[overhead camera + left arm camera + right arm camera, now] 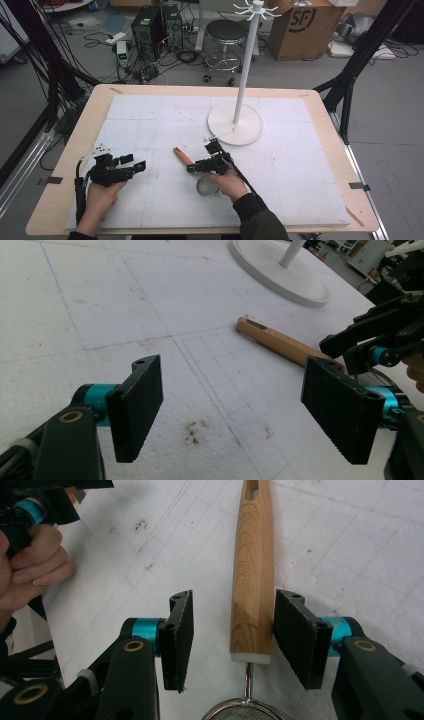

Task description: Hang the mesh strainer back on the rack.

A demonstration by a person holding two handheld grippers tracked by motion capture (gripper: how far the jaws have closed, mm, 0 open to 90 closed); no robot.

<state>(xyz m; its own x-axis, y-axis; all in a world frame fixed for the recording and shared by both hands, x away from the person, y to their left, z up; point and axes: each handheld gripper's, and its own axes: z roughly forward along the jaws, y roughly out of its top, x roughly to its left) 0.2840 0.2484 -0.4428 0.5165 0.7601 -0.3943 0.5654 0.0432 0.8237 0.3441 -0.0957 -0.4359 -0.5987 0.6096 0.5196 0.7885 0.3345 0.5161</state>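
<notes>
One small metal strainer with a wooden handle (251, 575) lies between the half-open right gripper (234, 635) jaws, not squeezed. One tall white hook stand (235, 122) is near. The left gripper (240, 410) is wide open.

"SF" logo — on the cardboard box (300, 25)

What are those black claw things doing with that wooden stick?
A person holds a black two-jaw gripper in each hand. The right gripper has its jaws around the light wooden handle of a small metal mesh strainer lying on the white table mat, one pad touching, not yet clamped. The left gripper waits open nearby.
</notes>
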